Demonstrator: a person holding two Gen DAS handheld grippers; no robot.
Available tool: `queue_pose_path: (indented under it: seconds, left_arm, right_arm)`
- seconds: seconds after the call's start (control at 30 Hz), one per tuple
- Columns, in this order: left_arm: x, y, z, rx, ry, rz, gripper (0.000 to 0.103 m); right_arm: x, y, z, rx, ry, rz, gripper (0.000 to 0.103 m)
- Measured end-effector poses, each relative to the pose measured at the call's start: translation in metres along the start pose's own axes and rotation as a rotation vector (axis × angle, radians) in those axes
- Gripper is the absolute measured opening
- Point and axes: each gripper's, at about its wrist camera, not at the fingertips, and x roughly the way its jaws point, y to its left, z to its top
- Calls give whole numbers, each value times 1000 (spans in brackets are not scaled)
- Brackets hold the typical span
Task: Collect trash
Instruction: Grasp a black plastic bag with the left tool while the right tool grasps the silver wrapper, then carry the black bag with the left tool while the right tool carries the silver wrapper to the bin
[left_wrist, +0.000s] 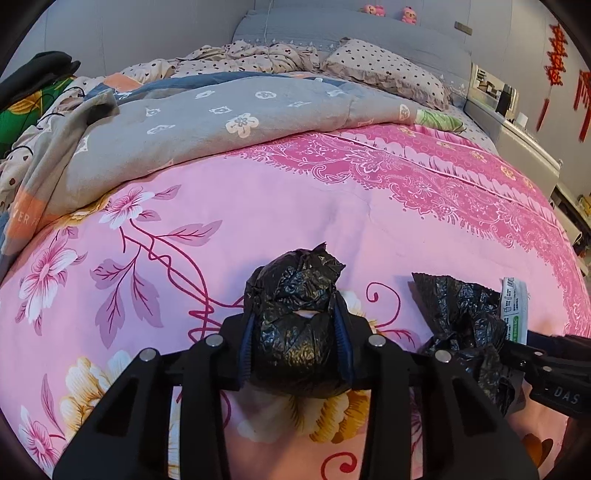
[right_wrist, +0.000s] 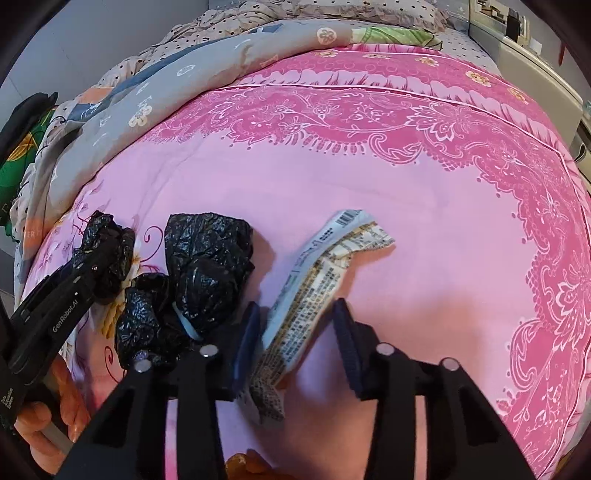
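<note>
Big bed, pink floral bedspread (left_wrist: 280, 206) covering most of it, grey quilt (left_wrist: 207, 122) bunched behind that. On the bedspread, the left gripper (left_wrist: 295, 325) was clamped on a black crumpled bag (left_wrist: 295, 295). The right gripper (right_wrist: 295, 332) straddled a printed wrapper (right_wrist: 314, 280), right pad not touching it.

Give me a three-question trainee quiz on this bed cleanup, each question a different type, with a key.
1. True or false: the left gripper has a bottle between its fingers.
2. What lies between the right gripper's fingers? A) printed wrapper B) spoon C) phone
3. Fill in: the trash lies on a ___ floral bedspread.
Key: 1 false, its pads press a crumpled black bag; 2 A; 3 pink.
</note>
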Motion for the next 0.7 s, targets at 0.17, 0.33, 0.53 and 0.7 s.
queue_pose_path:
  seconds: [0.17, 0.33, 0.53, 0.7]
  left_arm:
    - [-7, 4, -1, -14, -2, -15, 33]
    - [-23, 9, 0, -35, -10, -32, 33]
    - [-52, 8, -5, -20, -25, -40, 33]
    - [-83, 2, -13, -19, -43, -52, 33]
  right_arm:
    - [-6, 3, -2, -2, -18, 9, 26]
    - [-24, 3, -7, -15, -50, 18, 26]
    - [-54, -5, -17, 7, -80, 50, 26]
    - [-80, -16, -30, 27, -99, 59, 26]
